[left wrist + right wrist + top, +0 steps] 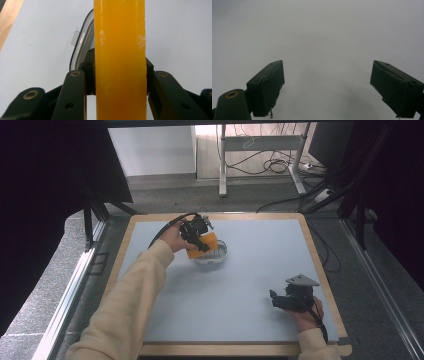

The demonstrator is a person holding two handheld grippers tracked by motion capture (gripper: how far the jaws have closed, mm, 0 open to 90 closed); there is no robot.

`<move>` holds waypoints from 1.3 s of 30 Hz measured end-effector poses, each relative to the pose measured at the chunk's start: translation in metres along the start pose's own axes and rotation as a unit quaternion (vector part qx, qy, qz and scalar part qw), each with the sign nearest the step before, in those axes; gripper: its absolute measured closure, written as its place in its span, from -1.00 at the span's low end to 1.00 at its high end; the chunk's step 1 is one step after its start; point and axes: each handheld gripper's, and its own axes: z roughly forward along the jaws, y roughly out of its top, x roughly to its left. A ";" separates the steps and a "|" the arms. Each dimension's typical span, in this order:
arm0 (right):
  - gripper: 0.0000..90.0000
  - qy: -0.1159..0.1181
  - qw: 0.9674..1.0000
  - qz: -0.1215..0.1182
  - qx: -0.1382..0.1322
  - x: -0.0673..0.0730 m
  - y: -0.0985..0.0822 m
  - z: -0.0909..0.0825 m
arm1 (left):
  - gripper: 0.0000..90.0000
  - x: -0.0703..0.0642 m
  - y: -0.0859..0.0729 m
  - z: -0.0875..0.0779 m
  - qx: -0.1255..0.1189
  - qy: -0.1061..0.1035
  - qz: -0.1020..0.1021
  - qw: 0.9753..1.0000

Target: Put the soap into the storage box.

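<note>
L gripper (204,241) upper centre-left of high view, clamped on orange block (206,243); block held over clear tub (212,255), tub rim just below/right of it. L gripper view: block (120,60) upright through frame centre, both jaws pressed on its sides, tub edge (82,42) behind at left, pale mat (37,50) under. R gripper (280,301) lower right of high view, on mat (240,285), well apart from tub. R gripper view: jaws wide apart, nothing between, plain mat (322,45) ahead.
</note>
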 end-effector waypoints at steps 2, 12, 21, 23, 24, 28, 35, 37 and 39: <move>-0.72 -0.001 1.000 0.000 0.000 0.000 0.000 0.000 | 0.37 0.001 0.001 0.001 0.001 0.000 0.002 1.000; -0.72 -0.003 1.000 -0.001 -0.001 0.000 0.000 -0.001 | 0.37 0.006 0.012 0.011 0.009 -0.006 0.021 1.000; -0.72 -0.004 1.000 0.001 0.000 -0.002 0.000 0.000 | 0.37 0.011 0.021 0.025 0.010 -0.020 0.043 0.999; -0.72 -0.004 1.000 0.001 -0.001 -0.002 0.000 0.000 | 0.37 0.012 0.022 0.031 0.016 -0.020 0.052 0.998; -0.72 -0.004 1.000 0.001 0.000 -0.002 0.000 0.000 | 0.37 0.013 0.022 0.033 0.018 -0.019 0.052 0.998; -0.72 -0.004 1.000 0.001 0.000 -0.003 0.000 0.000 | 0.37 0.016 0.020 0.040 0.020 -0.030 0.061 0.997; -0.72 -0.004 1.000 0.002 0.002 -0.004 0.000 0.001 | 0.34 0.018 0.019 0.048 0.022 -0.031 0.056 0.998; -0.72 -0.004 1.000 0.000 0.001 -0.003 0.000 0.000 | 0.20 0.020 0.020 0.040 -0.013 -0.028 0.044 0.999; -0.72 -0.004 1.000 0.000 0.002 -0.003 0.000 0.000 | 0.10 0.021 0.019 0.036 -0.022 -0.020 0.045 0.999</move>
